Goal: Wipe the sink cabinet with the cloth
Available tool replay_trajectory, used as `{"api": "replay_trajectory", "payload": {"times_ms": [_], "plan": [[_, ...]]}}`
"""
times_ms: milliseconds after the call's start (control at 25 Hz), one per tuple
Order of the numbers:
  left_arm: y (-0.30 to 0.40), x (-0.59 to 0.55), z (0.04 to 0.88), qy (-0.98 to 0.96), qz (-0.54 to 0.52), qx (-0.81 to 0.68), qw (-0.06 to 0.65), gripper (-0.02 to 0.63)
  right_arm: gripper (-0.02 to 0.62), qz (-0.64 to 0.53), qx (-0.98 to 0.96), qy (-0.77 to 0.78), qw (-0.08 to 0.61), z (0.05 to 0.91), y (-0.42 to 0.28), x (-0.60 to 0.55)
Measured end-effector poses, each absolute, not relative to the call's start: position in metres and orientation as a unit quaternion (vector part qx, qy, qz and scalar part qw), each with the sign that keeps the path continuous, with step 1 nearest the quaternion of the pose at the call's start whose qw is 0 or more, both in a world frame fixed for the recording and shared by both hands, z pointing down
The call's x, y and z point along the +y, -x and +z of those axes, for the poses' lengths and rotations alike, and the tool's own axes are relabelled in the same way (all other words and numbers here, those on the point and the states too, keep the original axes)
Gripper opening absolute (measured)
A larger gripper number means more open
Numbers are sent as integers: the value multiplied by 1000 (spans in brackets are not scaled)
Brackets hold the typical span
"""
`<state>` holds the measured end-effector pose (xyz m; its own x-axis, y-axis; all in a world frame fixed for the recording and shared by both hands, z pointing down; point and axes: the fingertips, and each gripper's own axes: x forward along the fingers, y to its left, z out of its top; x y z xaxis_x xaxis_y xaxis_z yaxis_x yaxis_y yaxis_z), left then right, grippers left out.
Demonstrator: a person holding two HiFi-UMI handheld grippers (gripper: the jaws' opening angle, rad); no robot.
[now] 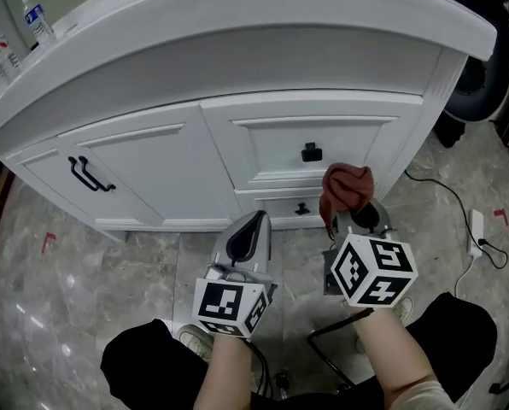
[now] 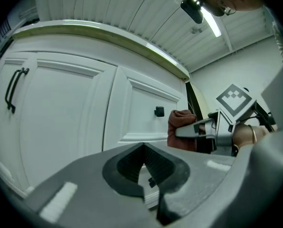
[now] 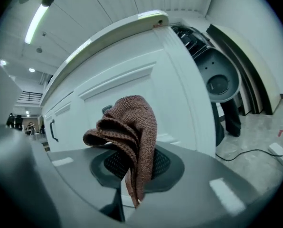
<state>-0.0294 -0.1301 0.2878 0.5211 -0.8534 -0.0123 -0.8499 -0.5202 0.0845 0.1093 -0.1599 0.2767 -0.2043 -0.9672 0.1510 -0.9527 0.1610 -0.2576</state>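
**Rust-brown cloth (image 1: 347,188) pinched in the right gripper (image 1: 358,218), held up to the white sink cabinet (image 1: 152,169)**

Head view: the cabinet fills the upper half, its pale countertop curving overhead. A door with a black bar handle (image 1: 90,175) is on the left. To its right is a drawer front with a square black knob (image 1: 312,152), with a second knob below it. The cloth hangs bunched from the right gripper's tips, just below and to the right of the upper knob, over the drawer's lower right corner. Whether it touches the cabinet face cannot be told from here. The left gripper (image 1: 251,227) is beside it to the left, pointing at the cabinet's lower edge, its jaws drawn together. Grey marble floor (image 1: 67,297) lies beneath, and a white power strip (image 1: 476,229) with a black cable lies on it at the right.

Left gripper view: the left gripper's (image 2: 144,148) ribbed pads meet, with nothing between them. Beyond them are the door handle (image 2: 14,89) and the knob (image 2: 159,111). The cloth (image 2: 182,122) is just right of that knob, clamped in the right gripper (image 2: 191,131), and sits very near the cabinet front.

Right gripper view: the right gripper (image 3: 131,167) is pressed together on the cloth (image 3: 129,127). Its folded bulk rises above the pads and a narrow tail hangs down between them. The cabinet's end panel (image 3: 179,94) is close behind.
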Motion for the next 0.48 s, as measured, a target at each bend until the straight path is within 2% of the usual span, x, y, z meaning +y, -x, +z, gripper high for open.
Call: {"api": "replay_trajectory", "payload": {"times_ms": [240, 480], "plan": [[77, -129, 289, -849, -27, -527, 34, 0, 81, -160, 820, 550, -9, 300, -10, -165], [113, -130, 290, -836, -22, -548, 31, 0, 81, -161, 852, 498, -14, 295, 48, -176]]}}
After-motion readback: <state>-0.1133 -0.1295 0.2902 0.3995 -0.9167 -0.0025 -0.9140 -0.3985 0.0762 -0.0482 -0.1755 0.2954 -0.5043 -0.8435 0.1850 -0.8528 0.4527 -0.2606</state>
